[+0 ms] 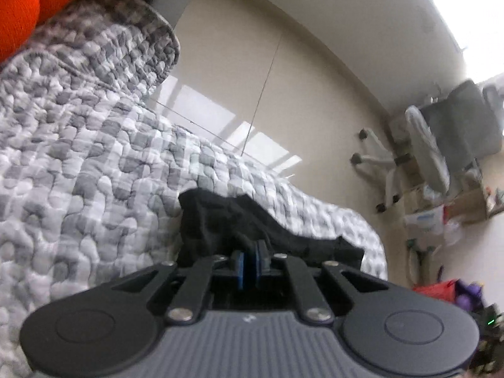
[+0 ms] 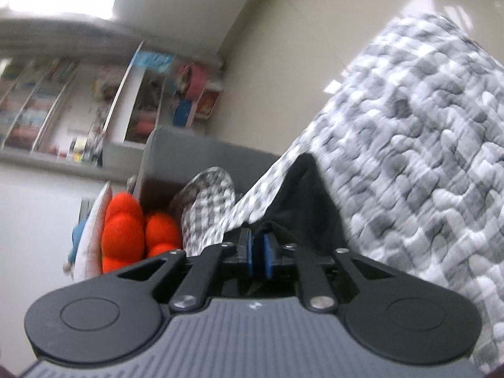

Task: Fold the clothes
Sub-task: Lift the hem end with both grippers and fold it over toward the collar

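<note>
**Left wrist and right wrist: both my grippers pinch one black garment over the quilt**

Left wrist view: my left gripper has its blue pads pressed almost together on a bunched edge of the black garment, low in the centre of the frame. From my fingers the dark cloth spreads up to the left and trails off to the right as a thin strip, so here its long axis runs roughly left to right across the grey-and-white quilt. Only this view shows the white office chair at the right edge and the sunlit floor beyond the quilt. An orange cushion sits in the upper left corner.

Right wrist view: my right gripper is closed on the same garment, a fold of black cloth caught between the pads. Here the cloth rises from my fingers to a point above the centre, its long axis close to vertical in the frame, with the quilt filling the right side. Only this view shows the blurred bookshelf in the upper left, a grey headboard mid-frame, a checked pillow and the orange cushion at lower left
</note>
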The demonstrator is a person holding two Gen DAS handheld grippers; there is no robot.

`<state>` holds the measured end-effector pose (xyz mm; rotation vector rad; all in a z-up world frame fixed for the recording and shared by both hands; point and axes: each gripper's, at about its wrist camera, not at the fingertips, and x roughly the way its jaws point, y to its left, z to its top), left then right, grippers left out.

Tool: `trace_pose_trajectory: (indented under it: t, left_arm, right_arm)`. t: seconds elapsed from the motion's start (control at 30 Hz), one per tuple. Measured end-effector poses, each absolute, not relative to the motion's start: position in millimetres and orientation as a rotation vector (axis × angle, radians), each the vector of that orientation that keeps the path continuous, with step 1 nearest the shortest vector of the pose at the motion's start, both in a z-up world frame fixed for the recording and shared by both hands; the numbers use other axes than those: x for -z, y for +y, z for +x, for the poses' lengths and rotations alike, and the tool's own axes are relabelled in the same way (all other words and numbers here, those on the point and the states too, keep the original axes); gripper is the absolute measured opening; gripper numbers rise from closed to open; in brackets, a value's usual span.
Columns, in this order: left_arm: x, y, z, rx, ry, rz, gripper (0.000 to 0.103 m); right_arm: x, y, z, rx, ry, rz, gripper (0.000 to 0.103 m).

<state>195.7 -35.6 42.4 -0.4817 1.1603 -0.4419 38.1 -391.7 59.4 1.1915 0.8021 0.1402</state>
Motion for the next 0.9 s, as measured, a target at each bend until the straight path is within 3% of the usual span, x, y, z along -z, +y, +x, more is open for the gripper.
trace_pose_trajectory:
  t: [0.07,0.1,0.13,0.3,0.57,0.67,0.7,0.8,0.9]
  left_arm:
    - [-44.6,-25.3,197.4,0.444,1.129,-0.529,0.035]
    - [-47.1,-19.7,197.1,0.445,1.108,-0.539,0.037]
    - [-49.6,-14.5,196.1,0.447,1.091,-0.549,0.038]
    - [-58.2,-1.7,186.7,0.467,1.026,-0.540,0.038]
    - [-50.3,-11.0,173.4,0.563,0.923,-0.376,0.041]
    - [-43.3,-15.3,173.7,0.563,0.901,-0.336,0.038]
    - [-40.4,-18.8,173.4,0.552,0.894,-0.313,0.038]
    - [-37.7,-27.8,171.2,0.548,0.873,-0.259,0.025]
    - [-37.5,-32.2,169.6,0.549,0.854,-0.233,0.009]
  right_arm:
    - [-57.7,-398.4,33.3,-0.122,0.782,1.208,0.043]
    - [-58.6,-401.4,29.9,-0.117,0.768,1.204,0.059]
    - [-61.3,-404.1,27.0,-0.118,0.750,1.183,0.064]
    - [-77.6,-408.7,14.7,-0.114,0.685,1.059,0.066]
    - [-88.2,-339.2,-0.9,-0.165,0.657,0.343,0.066]
    - [-79.8,-323.5,-1.2,-0.188,0.657,0.225,0.061]
    - [-75.9,-321.6,1.8,-0.172,0.669,0.203,0.055]
    - [-68.6,-314.2,15.6,-0.128,0.706,0.175,0.009]
    - [-68.7,-314.5,21.3,-0.089,0.691,0.148,0.000]
